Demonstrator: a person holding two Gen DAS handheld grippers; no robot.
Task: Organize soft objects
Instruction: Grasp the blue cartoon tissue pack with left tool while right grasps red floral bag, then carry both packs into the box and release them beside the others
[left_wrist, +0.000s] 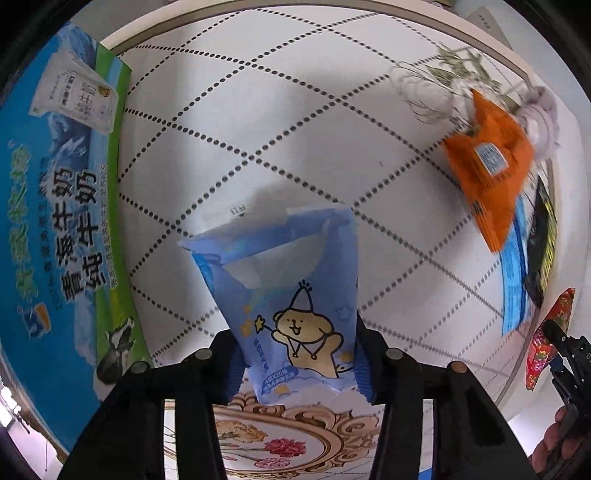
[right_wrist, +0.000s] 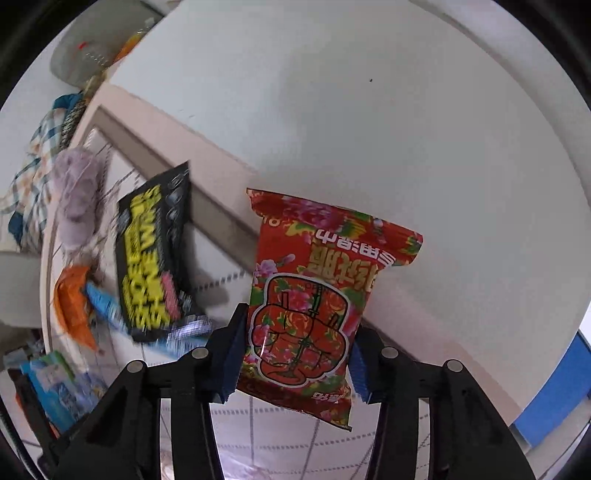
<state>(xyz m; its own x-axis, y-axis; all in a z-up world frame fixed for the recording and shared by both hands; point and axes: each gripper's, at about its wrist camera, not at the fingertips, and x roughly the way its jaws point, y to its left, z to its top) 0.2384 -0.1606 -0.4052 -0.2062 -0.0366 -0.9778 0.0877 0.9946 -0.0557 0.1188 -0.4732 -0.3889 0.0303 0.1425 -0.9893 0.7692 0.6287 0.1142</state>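
The blue bear-print packet sits clamped in the left hand-held gripper above a quilted cloth; only this view shows the milk carton box and orange packet. The right wrist view alone shows the right hand-held gripper clamping a red floral packet, beside a black-and-yellow packet.
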